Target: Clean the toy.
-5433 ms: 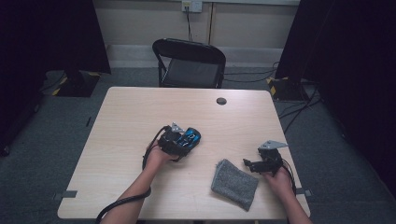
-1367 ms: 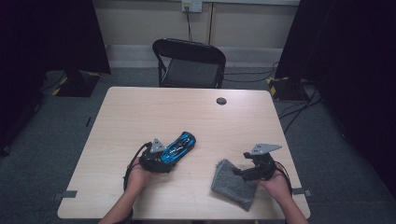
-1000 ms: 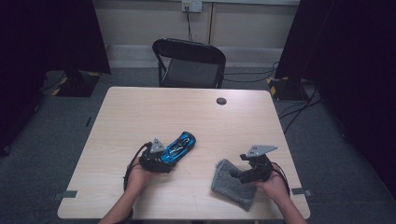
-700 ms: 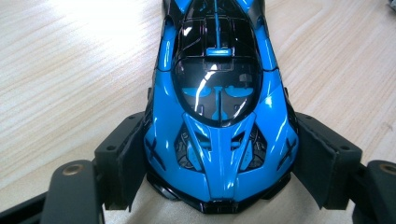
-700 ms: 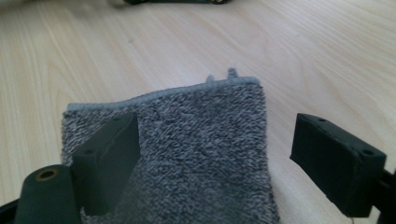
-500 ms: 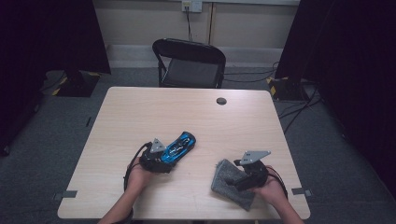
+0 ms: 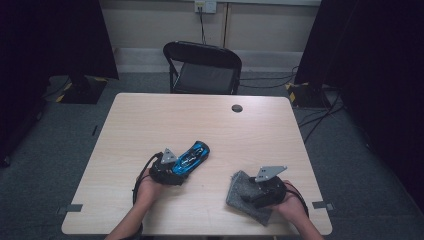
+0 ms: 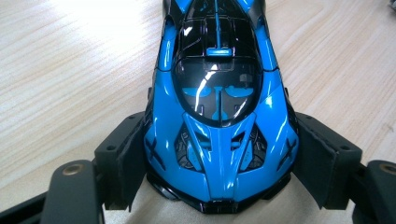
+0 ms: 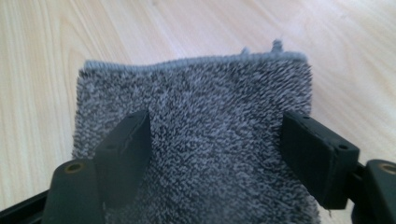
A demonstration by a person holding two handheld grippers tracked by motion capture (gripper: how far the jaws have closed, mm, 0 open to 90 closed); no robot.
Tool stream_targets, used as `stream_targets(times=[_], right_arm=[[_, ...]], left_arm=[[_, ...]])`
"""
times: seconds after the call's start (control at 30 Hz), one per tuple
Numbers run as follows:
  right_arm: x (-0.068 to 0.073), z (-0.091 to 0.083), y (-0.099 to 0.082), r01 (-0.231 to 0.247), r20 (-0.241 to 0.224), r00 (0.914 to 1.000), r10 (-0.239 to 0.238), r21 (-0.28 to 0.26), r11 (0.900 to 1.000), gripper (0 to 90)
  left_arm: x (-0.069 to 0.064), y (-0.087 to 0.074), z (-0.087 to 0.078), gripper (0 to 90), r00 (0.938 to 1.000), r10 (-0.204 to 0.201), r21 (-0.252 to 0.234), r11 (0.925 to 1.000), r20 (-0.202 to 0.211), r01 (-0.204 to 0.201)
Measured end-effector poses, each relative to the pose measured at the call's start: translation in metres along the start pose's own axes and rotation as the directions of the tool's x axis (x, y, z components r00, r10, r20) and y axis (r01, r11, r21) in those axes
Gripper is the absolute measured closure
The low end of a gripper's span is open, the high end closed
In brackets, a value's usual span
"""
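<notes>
The back end of the blue toy car (image 8: pixel 219 102) runs off the top of the left gripper view, and in the high view its near end hides under the left gripper (image 7: pixel 172 172). I cannot see the car's wheels. The near part of the grey cloth (image 9: pixel 196 140) is cut off at the bottom of the right gripper view, and in the high view the right gripper (image 7: pixel 260 192) covers the middle of it. The person's left hand (image 7: pixel 147 187) comes in from the bottom edge and points the gripper up and to the right, low over the wooden table (image 7: pixel 150 120). Its two black pads press on both sides of the car's nose, so it grips the car, which sits left of the table's middle. The right hand (image 7: pixel 292 205) reaches in from the bottom right corner and lays its gripper flat on the cloth near the front right edge. Its jaws have just been closing, with the cloth between them, but they stand apart and do not pinch it yet.
</notes>
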State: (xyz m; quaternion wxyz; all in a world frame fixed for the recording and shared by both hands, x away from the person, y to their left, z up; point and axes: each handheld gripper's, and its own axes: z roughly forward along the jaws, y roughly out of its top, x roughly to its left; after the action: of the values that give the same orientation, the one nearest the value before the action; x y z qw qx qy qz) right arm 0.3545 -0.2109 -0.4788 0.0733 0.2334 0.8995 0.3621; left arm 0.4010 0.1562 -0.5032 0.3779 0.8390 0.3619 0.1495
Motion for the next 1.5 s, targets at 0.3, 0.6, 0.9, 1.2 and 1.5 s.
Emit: stream_targets(times=[0.3,0.6,0.9,1.2,1.5], right_arm=[[0.004,0.008,-0.005,0.050,0.047,0.9976,-0.051,0.023,0.9985,30.5],[-0.009,0.017,0.003,0.007,0.101,0.9949,-0.006,-0.002,1.0000,33.7],[-0.022,0.027,0.014,-0.030,0.135,0.9904,0.031,-0.012,0.9995,28.4],[-0.013,0.015,0.018,-0.070,0.090,0.9934,0.071,-0.020,0.9974,24.9],[-0.003,0.007,0.018,-0.045,0.106,0.9930,0.050,-0.054,0.9975,25.7]], left_arm=[[0.000,0.000,0.000,25.3,1.0000,0.000,0.001,1.0000,0.000,0.000],[0.000,0.000,0.000,25.4,1.0000,0.000,0.000,1.0000,0.000,0.000],[0.000,0.000,0.000,25.3,1.0000,0.000,0.000,1.0000,-0.002,0.000],[0.000,0.000,0.000,25.4,1.0000,0.004,0.001,1.0000,-0.005,-0.004],[0.000,0.000,0.000,25.4,1.0000,0.004,0.001,1.0000,-0.006,-0.004]])
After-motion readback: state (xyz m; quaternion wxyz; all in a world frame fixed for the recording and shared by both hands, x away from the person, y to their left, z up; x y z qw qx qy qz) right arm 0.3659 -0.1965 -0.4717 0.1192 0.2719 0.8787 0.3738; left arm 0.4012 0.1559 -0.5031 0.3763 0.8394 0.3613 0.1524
